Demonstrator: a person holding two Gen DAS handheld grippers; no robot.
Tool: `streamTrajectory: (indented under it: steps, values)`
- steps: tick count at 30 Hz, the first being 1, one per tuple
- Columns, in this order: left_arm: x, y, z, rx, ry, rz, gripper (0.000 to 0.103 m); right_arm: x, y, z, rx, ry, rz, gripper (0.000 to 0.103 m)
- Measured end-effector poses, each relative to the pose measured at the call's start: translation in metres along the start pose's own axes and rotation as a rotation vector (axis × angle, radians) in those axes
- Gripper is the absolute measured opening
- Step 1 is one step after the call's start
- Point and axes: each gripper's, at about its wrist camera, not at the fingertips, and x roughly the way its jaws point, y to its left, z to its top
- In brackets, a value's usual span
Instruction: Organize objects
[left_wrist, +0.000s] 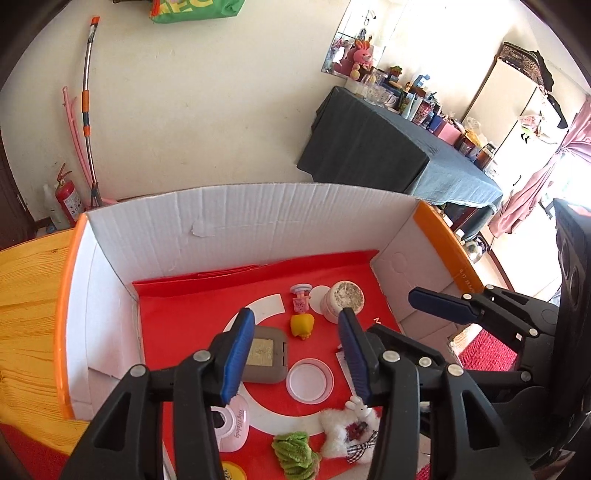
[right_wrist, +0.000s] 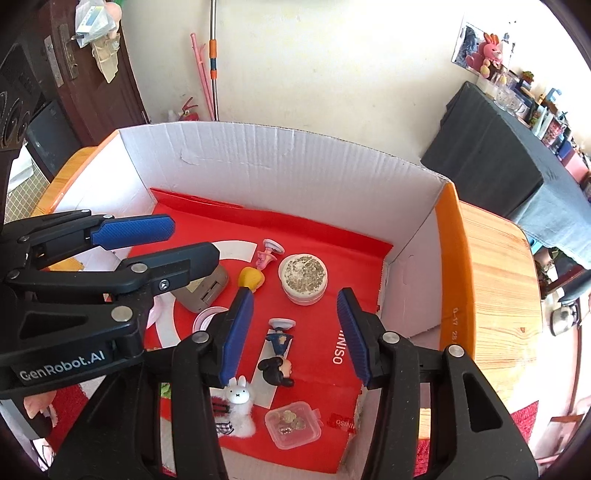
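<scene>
A white cardboard box lined with a red bag holds small items: a round speckled-lid jar, a yellow toy, a pink suction-cup figure, a grey case, a clear round lid, a white plush rabbit, a green scrunchie, a mouse figure and a clear coin box. My left gripper hovers open above the grey case and lid, holding nothing. My right gripper hovers open above the mouse figure, also empty.
The box stands on a wooden table with an orange flap on its right side. The two grippers are close together, side by side over the box. A dark cloth-covered table with clutter stands beyond.
</scene>
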Motion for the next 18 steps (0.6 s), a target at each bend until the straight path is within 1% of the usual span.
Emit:
streamTrajectory:
  steps: [1,2,3,4,5,6,8,11,12,13,14,18]
  values:
    - [-0.005,0.0,-0.002,0.003,-0.013,0.004,0.058,-0.009,0.011,-0.009,-0.004,-0.01,-0.004,0.046]
    - [-0.01,-0.001,-0.003,0.007,-0.028,0.006,0.06,-0.02,0.024,-0.021,-0.006,-0.021,-0.005,0.048]
    - [-0.015,-0.002,-0.005,0.013,-0.041,0.009,0.061,-0.019,0.036,-0.02,-0.007,-0.031,-0.007,0.051]
    - [-0.019,-0.004,-0.006,0.018,-0.053,0.014,0.061,-0.023,0.038,-0.023,-0.01,-0.043,-0.012,0.059]
    - [-0.024,-0.005,-0.008,0.021,-0.065,0.018,0.061,-0.028,0.038,-0.026,-0.013,-0.058,-0.019,0.062]
    - [-0.029,-0.005,-0.01,0.021,-0.079,0.021,0.062,-0.03,0.04,-0.026,-0.015,-0.071,-0.023,0.062]
    - [-0.039,-0.006,-0.015,0.017,-0.109,0.023,0.069,-0.038,0.039,-0.031,-0.01,-0.093,-0.016,0.062]
    - [-0.054,-0.005,-0.024,0.011,-0.153,0.036,0.073,-0.054,0.042,-0.039,0.004,-0.135,-0.005,0.064]
    - [-0.06,-0.005,-0.028,0.01,-0.168,0.041,0.074,-0.057,0.041,-0.039,0.006,-0.152,-0.011,0.065]
    - [-0.065,-0.005,-0.031,0.008,-0.182,0.045,0.076,-0.061,0.04,-0.042,0.009,-0.172,-0.015,0.07]
    - [-0.069,-0.006,-0.035,0.009,-0.196,0.048,0.079,-0.065,0.039,-0.044,0.011,-0.192,-0.018,0.073]
    - [-0.082,-0.009,-0.05,0.029,-0.249,0.085,0.085,-0.079,0.041,-0.059,0.021,-0.259,-0.016,0.079]
